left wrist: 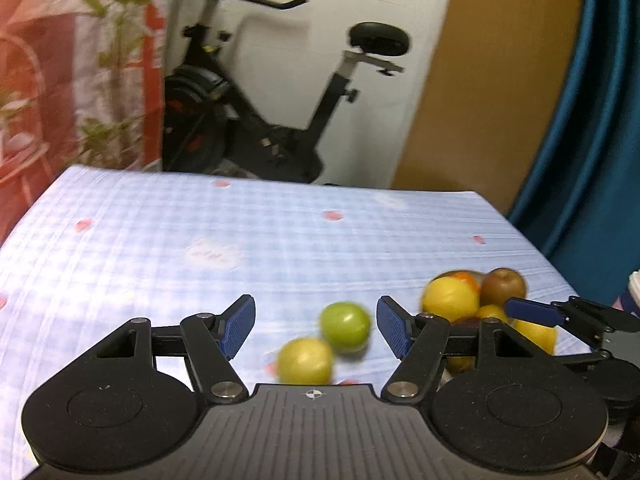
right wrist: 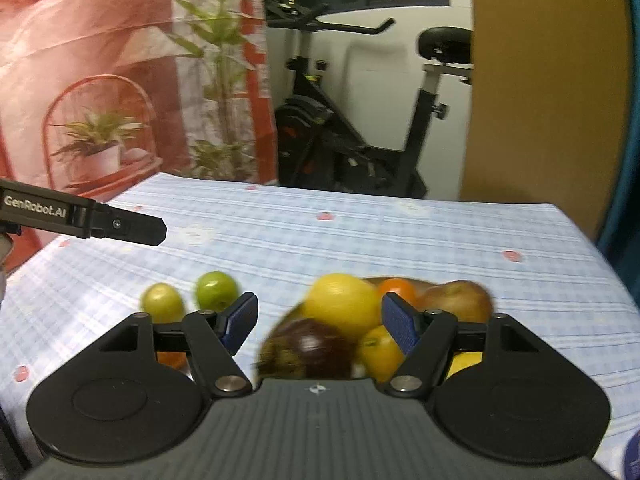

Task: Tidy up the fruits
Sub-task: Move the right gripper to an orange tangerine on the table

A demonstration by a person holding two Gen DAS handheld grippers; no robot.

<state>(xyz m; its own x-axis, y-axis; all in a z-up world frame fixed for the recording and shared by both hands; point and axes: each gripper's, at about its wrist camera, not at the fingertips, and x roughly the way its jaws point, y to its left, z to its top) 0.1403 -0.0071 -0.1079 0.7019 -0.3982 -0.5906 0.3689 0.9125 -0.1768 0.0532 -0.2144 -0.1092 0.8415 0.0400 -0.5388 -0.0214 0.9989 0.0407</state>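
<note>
The left gripper (left wrist: pixel 316 326) has its blue pads apart with nothing pressed between them, though two green fruits sit on the cloth in line with the gap: the brighter green one (left wrist: pixel 346 330) a little farther off, the yellower one (left wrist: pixel 306 362) nearer. The right gripper (right wrist: pixel 318 320) also stands spread and empty, hanging over the pile of fruit (right wrist: pixel 360 320) just to the right of those two, where a big yellow fruit (right wrist: pixel 342 300), a dark purple one (right wrist: pixel 310 346), an orange one (right wrist: pixel 398 290) and a brownish apple (right wrist: pixel 456 300) lie heaped together, seemingly in a shallow bowl whose rim is mostly hidden. All of it rests on the blue checked tablecloth (left wrist: pixel 240 240), with an exercise bike (left wrist: pixel 248 112) beyond the far edge. To my eye this is a between-picks moment. Next, the left tool likely needs to drop lower and straddle one green fruit squarely before squeezing, gently, as round fruit rolls.
</note>
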